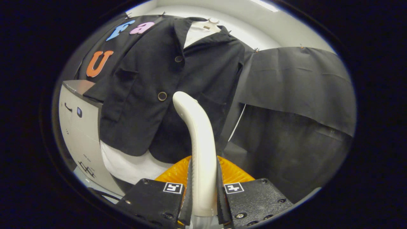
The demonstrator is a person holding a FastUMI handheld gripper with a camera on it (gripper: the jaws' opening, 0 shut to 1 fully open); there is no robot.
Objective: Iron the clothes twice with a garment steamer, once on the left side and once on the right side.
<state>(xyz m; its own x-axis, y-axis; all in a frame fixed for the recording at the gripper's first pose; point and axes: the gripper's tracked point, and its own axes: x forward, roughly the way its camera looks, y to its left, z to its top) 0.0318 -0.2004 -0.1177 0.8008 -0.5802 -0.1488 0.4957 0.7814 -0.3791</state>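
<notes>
The claw (pixel 203 190) pinches the smooth, stiff white curved plastic steamer handle (pixel 198 140) low down, its head near the soft, limp black buttoned jacket (pixel 149 95) hanging just beyond.

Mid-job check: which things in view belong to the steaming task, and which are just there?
Part of the job:
- garment steamer, clamped between the fingers of the gripper, its head just ahead of the jacket
- black jacket, hanging over a white shirt

Just there:
- grey cabinet beside the jacket
- orange ridged object behind the fingers; cannot tell what it is
</notes>
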